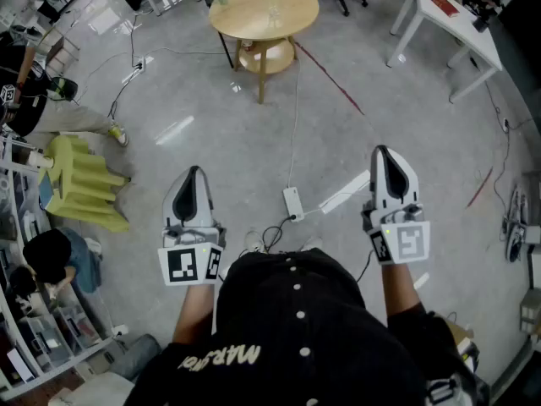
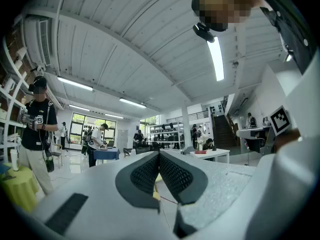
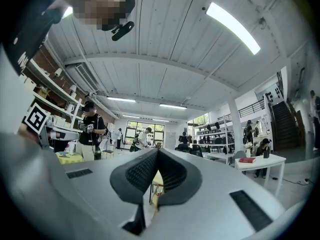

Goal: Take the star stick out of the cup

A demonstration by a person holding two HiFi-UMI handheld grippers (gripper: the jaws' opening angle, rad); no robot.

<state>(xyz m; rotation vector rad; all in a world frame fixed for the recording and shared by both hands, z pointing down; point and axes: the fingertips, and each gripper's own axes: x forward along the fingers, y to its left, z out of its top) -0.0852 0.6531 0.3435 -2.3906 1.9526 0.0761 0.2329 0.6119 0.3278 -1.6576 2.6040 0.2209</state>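
Currently both grippers are low over grey polished floor [image 1: 211, 134], well apart from task area. Left gripper [image 1: 193, 174]: dark ribbed fingers [image 2: 144, 174] clenched tip to tip, nothing between. Right gripper [image 1: 383, 155]: fingers [image 3: 175, 171] likewise pressed together, empty. Round light-wood bench [image 1: 245, 15] stands far ahead of both. Small clear cup-like item [image 1: 272, 11] near bench centre; star stick too small to make out. White power strip [image 1: 293, 202] on floor between grippers. Yellow-green ridged stool [image 1: 84, 180] left of left gripper.
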